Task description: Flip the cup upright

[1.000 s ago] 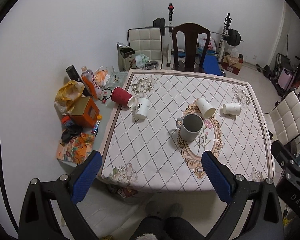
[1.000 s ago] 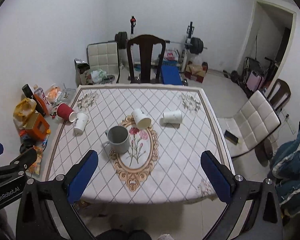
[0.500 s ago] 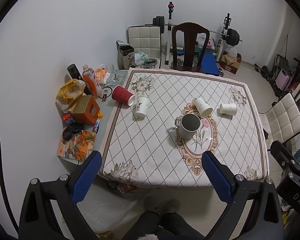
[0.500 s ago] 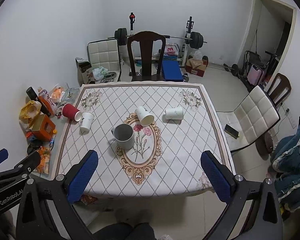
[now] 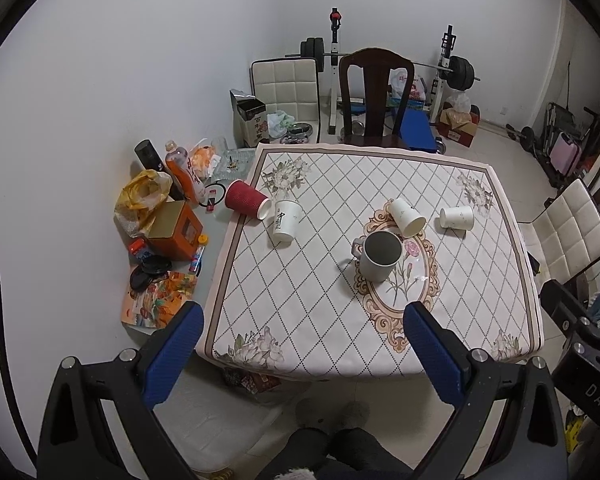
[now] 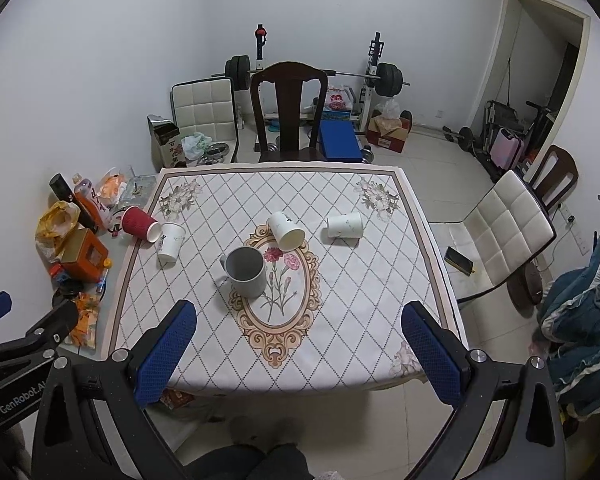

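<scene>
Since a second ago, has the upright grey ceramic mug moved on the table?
No. The grey mug sits at the same edge of the oval flower medallion; only the cameras pulled back.

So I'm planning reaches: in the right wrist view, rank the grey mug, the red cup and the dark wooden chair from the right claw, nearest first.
1. Grey mug: upright, mid-table, nearest the right claw.
2. Red cup: on its side, far-left table edge.
3. Dark wooden chair: beyond the table's far side.
</scene>
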A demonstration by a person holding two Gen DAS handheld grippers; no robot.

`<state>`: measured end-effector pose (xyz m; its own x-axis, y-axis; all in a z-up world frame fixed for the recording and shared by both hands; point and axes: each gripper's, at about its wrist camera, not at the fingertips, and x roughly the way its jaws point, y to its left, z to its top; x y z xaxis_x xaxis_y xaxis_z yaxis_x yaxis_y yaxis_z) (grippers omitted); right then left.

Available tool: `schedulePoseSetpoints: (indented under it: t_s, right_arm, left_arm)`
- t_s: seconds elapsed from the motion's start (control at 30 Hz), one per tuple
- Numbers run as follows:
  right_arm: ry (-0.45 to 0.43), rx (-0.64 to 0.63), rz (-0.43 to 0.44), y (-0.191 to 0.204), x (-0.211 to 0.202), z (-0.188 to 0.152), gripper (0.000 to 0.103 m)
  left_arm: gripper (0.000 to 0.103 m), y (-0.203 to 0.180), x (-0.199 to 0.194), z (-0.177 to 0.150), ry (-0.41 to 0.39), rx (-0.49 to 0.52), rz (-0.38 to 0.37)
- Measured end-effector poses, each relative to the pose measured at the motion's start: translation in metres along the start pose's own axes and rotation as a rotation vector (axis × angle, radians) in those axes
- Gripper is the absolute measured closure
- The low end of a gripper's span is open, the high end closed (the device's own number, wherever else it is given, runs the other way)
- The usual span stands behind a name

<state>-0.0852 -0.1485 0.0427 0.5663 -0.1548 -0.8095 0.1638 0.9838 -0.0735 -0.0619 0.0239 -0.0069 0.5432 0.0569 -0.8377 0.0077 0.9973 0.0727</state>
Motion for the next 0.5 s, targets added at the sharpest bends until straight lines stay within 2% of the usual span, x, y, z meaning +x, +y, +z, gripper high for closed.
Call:
schedulePoseSetpoints:
  t_s: [0.5]
  right_arm:
    - [0.004, 0.000, -0.003, 0.0013, 0.0023, -0.0008, 0.000]
  left_arm:
    - [0.001, 0.0030, -0.0027, 0.0069, -0.011, 0.001, -0.005]
